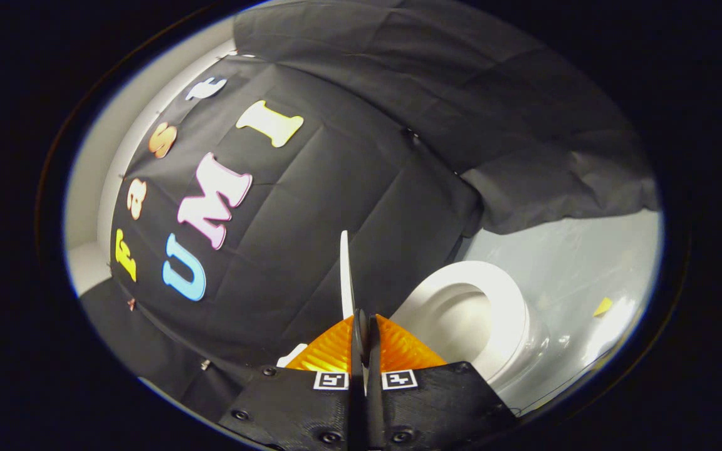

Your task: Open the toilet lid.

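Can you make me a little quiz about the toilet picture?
1. True or false: the toilet lid stands up, away from the seat.
2. What are the tongs doing? A) wide open B) closed on the lid's edge C) resting on the floor
3. Fill in: the small yellow scrap lies on the ____.

Key:
1. True; the lid is raised edge-on, and the seat and bowl are uncovered.
2. B; both tongs press the thin lid between them.
3. Floor, beyond the toilet.
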`<state>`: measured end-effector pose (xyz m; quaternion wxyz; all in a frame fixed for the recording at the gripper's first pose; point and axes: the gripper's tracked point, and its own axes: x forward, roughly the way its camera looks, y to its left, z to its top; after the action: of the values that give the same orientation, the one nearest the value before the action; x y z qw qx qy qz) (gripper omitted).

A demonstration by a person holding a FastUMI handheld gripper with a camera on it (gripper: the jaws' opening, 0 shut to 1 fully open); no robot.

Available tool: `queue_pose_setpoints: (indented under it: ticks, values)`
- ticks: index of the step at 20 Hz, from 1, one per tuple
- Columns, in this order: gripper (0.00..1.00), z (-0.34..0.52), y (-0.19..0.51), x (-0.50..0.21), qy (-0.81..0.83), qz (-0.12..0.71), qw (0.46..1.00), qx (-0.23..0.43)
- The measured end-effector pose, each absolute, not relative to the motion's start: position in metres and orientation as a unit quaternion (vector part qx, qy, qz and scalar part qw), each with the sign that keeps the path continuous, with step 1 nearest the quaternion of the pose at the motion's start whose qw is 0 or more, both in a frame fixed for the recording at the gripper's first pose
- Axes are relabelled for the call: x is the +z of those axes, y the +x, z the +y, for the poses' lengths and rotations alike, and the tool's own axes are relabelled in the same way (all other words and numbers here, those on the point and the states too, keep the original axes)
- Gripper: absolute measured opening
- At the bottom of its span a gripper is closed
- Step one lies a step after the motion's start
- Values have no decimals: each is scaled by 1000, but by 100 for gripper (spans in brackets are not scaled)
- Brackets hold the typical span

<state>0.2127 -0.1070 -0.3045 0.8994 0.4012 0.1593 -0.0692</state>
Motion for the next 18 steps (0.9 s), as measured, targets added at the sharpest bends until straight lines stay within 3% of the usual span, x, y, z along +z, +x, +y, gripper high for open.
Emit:
queue_pose_setpoints:
  ticks: [8, 18]
  values:
    - [5, -32, 215, -249, 233, 164, 956, -67]
    - [5, 95, 214, -201, 63, 139, 988, -1]
